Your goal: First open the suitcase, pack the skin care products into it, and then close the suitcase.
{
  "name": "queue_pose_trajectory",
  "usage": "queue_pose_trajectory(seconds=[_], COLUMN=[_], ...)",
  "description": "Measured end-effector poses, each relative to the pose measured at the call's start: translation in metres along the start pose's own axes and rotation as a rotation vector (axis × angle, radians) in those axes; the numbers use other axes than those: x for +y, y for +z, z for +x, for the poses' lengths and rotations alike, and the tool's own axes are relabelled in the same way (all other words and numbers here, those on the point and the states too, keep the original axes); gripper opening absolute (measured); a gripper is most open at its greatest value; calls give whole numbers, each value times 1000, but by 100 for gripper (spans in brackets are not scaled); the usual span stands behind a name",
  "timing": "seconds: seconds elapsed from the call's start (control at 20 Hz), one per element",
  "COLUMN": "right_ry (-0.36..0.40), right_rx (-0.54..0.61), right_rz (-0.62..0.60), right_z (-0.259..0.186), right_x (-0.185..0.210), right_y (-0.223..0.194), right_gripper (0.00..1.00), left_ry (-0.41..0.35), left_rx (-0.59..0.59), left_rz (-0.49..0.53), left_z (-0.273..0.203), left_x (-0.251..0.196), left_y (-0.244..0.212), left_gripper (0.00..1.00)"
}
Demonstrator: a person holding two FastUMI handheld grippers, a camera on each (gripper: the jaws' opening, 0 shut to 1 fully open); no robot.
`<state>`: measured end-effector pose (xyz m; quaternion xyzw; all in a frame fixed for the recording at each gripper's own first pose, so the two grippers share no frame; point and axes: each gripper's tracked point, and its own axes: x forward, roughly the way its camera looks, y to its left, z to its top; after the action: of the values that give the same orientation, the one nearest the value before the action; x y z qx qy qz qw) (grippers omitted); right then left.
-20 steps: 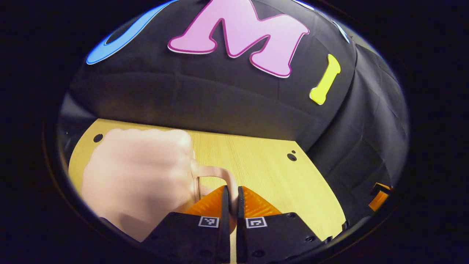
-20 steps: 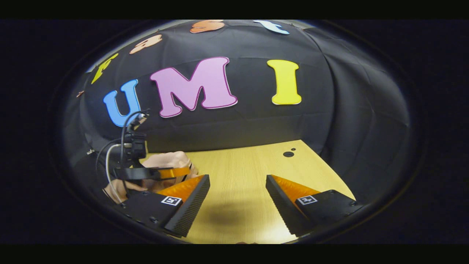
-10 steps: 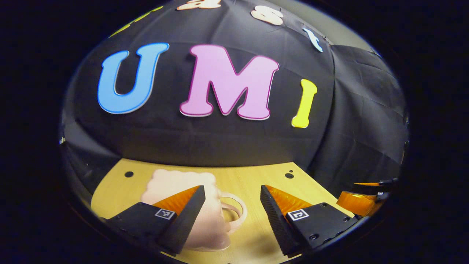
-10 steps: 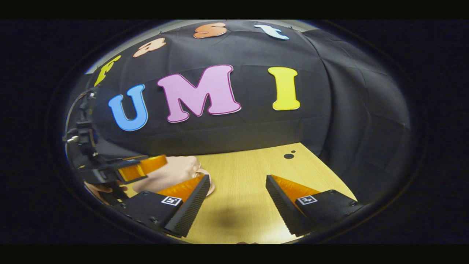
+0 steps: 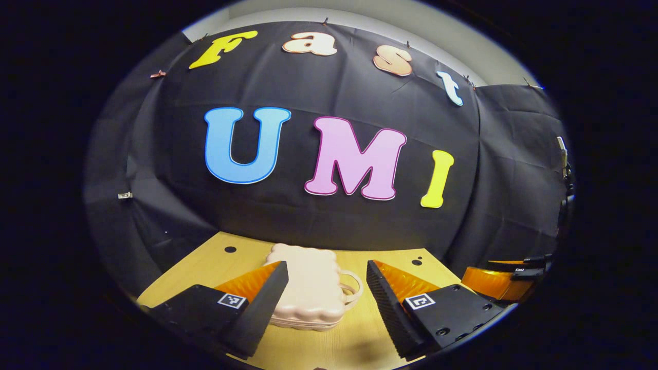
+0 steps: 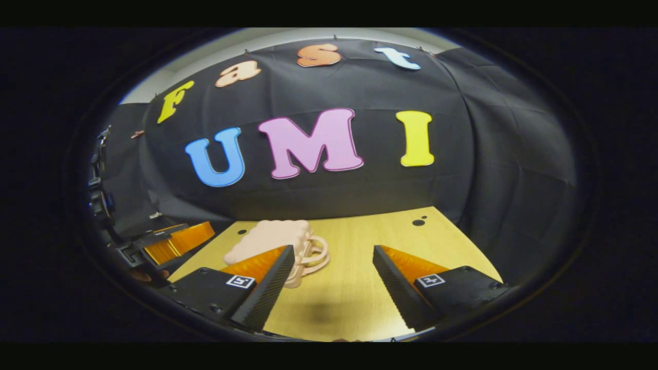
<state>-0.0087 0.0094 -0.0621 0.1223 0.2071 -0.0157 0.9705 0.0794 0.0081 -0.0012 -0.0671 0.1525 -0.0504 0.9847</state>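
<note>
In the left gripper view, the left gripper [image 5: 327,288] sits at the bottom of the frame with its two fingers spread wide and nothing between them touching either one. Just past the fingers, low in the centre of the frame, the pale pink suitcase [image 5: 308,288] lies flat and closed on the wooden table [image 5: 205,264], its scalloped lid facing up and its looped handle [image 5: 352,288] pointing toward the right of the frame. The left finger partly covers the case's near left corner. At the lower right edge of that frame part of the other gripper pokes in beside the table.

In the right gripper view, the right gripper [image 6: 333,275] is likewise spread apart at the bottom of the frame, holding nothing, with bare table [image 6: 360,241] between its fingers. The suitcase [image 6: 272,237] sits left of centre, behind the tip of the left finger, its handle [image 6: 316,252] turned toward the middle of the frame. At the far left of this frame the left gripper [image 6: 164,244] hangs near the table's edge, apart from the case; how its fingers stand there I cannot tell.
</note>
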Motion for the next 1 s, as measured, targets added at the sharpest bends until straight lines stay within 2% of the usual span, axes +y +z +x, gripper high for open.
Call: queue_pose_trajectory(seconds=[0.2, 0.4, 0.75, 1.0], right_ry=[65, 118, 138, 137], right_rx=[-26, -66, -100, -101], right_rz=[5, -108, -85, -86], right_z=[-10, -22, -31, -38], right_x=[9, 8, 9, 19], right_y=[12, 27, 43, 37], right_gripper=[98, 98, 98, 98], left_ry=[31, 69, 68, 44], left_rx=[-35, -58, -64, -61], left_rz=[34, 67, 180, 173], left_z=[-12, -33, -43, -48], left_x=[-3, -7, -22, -21], left_y=[9, 24, 25, 26], left_gripper=[96, 96, 96, 95])
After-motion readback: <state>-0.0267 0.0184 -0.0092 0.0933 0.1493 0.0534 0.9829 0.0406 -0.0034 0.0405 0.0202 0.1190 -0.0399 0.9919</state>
